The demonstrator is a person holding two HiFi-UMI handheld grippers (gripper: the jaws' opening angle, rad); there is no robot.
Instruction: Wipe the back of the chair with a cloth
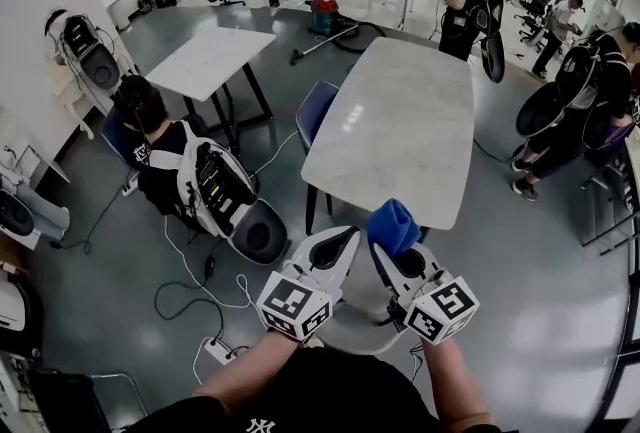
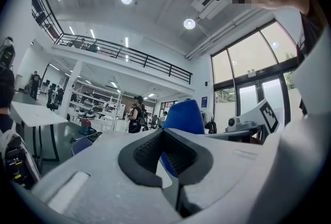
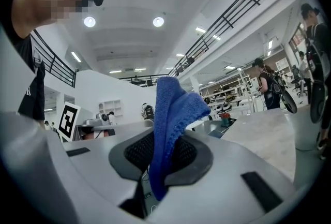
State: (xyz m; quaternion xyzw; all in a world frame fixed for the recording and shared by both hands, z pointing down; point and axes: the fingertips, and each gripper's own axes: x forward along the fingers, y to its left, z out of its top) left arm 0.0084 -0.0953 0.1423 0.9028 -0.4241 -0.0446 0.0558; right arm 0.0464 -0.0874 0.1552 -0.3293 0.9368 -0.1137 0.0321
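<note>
The blue terry cloth (image 1: 392, 226) (image 3: 173, 114), nubbly and folded into a soft upright peak, is pinched in the right gripper (image 1: 400, 256) (image 3: 163, 158). Its white plastic jaws are clenched on the cloth's lower edge, and the ribbed black pads press it from both sides. The cloth is held up in the air just short of the near end of the long pale table with rounded corners (image 1: 400, 121), not touching it. The left gripper (image 1: 335, 246) (image 2: 165, 158) is beside it, a little farther from that table end. Its smooth white jaws are closed together with nothing gripped; the blue seen past them is the cloth.

Below both grippers, on the near side of the table, shows the smooth curved surface of a pale rounded chair (image 1: 355, 321); the cloth is clear of it. A blue-upholstered chair (image 1: 316, 109) is tucked against the table's left edge. Farther left of the table, a seated person (image 1: 160, 151) wears a bulky pack, and cables trail over the glossy grey floor (image 1: 130, 261).
</note>
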